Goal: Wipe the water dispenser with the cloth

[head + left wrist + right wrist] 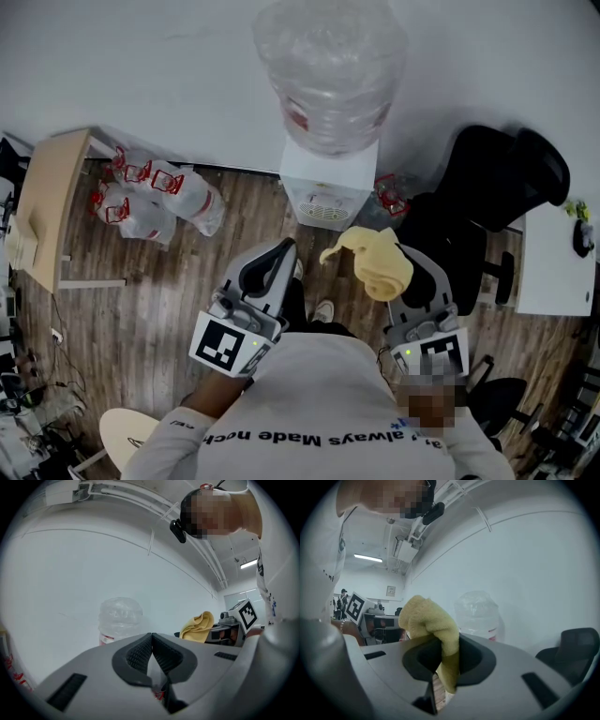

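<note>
A white water dispenser (328, 183) stands against the wall with a large clear bottle (328, 70) on top; the bottle also shows in the left gripper view (120, 619) and the right gripper view (477, 615). My right gripper (398, 272) is shut on a yellow cloth (380, 262), which bunches above its jaws (429, 620) and also shows in the left gripper view (198, 626). It is held a little in front and to the right of the dispenser. My left gripper (279, 255) is shut with nothing in it, its pads (140, 654) touching, in front of the dispenser.
A black office chair (487, 197) stands right of the dispenser. Plastic bags with red handles (155, 197) lie on the wood floor at left, beside a light wooden table (47, 206). A white desk (553, 262) is at far right.
</note>
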`<act>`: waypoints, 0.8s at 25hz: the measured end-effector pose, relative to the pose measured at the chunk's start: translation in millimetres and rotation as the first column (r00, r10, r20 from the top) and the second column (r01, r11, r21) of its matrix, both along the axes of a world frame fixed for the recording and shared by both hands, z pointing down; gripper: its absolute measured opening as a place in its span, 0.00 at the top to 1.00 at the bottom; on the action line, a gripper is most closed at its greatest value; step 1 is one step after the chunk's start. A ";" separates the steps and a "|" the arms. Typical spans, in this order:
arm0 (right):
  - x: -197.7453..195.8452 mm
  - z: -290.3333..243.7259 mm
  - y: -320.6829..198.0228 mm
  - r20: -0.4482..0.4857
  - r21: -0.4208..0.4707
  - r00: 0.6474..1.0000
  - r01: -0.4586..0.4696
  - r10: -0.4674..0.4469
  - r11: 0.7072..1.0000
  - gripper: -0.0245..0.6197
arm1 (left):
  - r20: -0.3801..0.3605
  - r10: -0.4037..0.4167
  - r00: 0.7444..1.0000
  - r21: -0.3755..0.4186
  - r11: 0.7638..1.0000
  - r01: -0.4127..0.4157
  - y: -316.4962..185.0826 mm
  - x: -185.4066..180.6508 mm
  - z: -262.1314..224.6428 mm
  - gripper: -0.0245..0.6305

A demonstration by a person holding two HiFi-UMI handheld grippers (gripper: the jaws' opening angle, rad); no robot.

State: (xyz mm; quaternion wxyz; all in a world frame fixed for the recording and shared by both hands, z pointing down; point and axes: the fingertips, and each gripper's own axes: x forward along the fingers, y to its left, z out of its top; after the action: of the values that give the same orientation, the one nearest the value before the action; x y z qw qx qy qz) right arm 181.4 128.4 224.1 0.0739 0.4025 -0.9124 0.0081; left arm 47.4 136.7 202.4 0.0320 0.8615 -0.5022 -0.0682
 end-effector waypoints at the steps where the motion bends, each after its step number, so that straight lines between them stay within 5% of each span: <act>1: -1.4 1.5 -3.2 -0.005 -0.004 1.000 0.001 -0.001 1.000 0.86 | -0.002 0.002 1.000 0.000 1.000 -0.002 -4.0 -1.3 0.3 0.93; 20: -78.7 8.2 -95.8 -0.059 -0.018 0.998 -0.010 0.009 1.000 0.86 | -0.020 0.039 0.999 0.026 0.999 -0.038 -106.6 -71.1 0.6 0.93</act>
State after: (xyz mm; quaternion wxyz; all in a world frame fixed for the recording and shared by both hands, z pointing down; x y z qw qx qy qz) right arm 102.7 32.6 232.4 0.1045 0.4063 -0.9077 0.0047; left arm -23.6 30.1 203.0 0.0274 0.8706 -0.4842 -0.0827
